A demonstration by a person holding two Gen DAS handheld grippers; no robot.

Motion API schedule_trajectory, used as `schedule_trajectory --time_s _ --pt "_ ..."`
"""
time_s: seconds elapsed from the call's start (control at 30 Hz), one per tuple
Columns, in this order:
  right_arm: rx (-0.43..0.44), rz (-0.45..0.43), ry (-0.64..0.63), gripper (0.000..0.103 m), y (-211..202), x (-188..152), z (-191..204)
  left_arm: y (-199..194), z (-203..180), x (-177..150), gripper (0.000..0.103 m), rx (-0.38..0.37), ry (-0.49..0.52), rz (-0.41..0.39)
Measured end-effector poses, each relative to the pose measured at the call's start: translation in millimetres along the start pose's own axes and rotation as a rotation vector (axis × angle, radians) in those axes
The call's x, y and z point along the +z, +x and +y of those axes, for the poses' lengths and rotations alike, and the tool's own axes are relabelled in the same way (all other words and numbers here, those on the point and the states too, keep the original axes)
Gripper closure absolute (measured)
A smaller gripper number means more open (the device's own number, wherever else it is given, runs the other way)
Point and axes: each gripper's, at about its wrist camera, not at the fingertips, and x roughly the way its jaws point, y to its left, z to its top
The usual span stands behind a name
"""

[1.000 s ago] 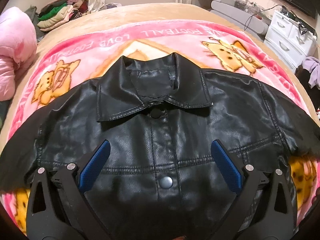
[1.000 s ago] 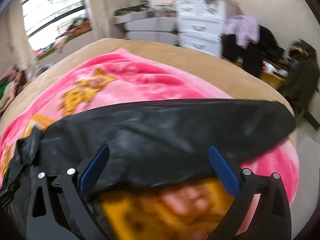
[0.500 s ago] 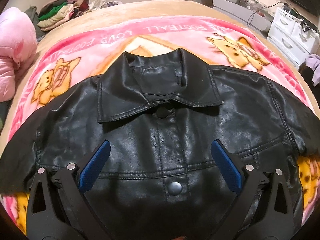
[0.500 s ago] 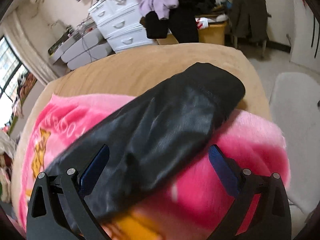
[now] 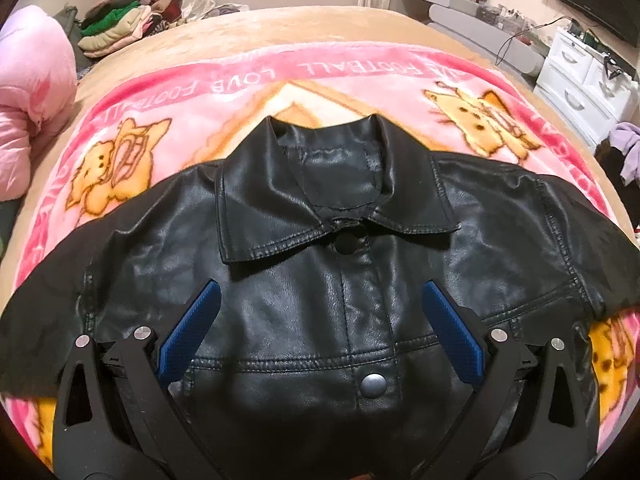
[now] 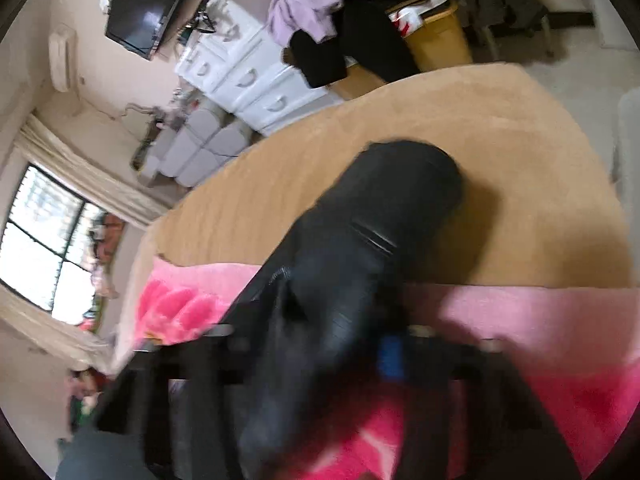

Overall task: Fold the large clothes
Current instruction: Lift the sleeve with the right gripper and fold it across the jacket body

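Two tongs are at work over one black leather jacket, which lies flat, front side up, on a pink cartoon blanket spread over a tan bed. Its collar points to the far side of the bed and its snaps are closed down the middle.

From the left wrist view, the left tongs hang over the chest of the jacket with the blue pads wide apart. Nothing is between them; whether they touch the leather I cannot tell.

From the right wrist view, the picture is blurred and tilted. The right tongs are closing, and the jacket's sleeve runs between the jaws. One blue pad shows just beside the sleeve; the other is hidden. Whether the pads already press the sleeve I cannot tell. The cuff end of the sleeve lies on the tan bed past the blanket edge. A white dresser stands behind the bed.
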Motion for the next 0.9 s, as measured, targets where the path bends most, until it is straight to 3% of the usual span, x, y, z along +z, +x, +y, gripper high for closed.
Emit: schedule_trajectory --time_s 0.13,0.23,0.4,0.67,0.9 --pt "0.127 0.004 -0.094 0.084 -11 3 27 -11 3 5 0.009 -0.011 0.001 -0.025" --pt "0.253 -0.01 -0.215 0.091 -29 -3 72 -19 5 7 0.009 -0.004 0.0 -0.039" --pt "0.421 0.001 -0.441 0.092 -55 -31 157 -31 15 11 0.009 -0.011 -0.022 -0.058" --pt "0.599 0.162 -0.664 0.094 -69 -116 258 -50 41 16 0.009 -0.05 -0.096 -0.077" --pt "0.66 0.251 -0.864 0.094 -96 -203 310 -72 84 11 0.009 -0.145 -0.22 -0.095"
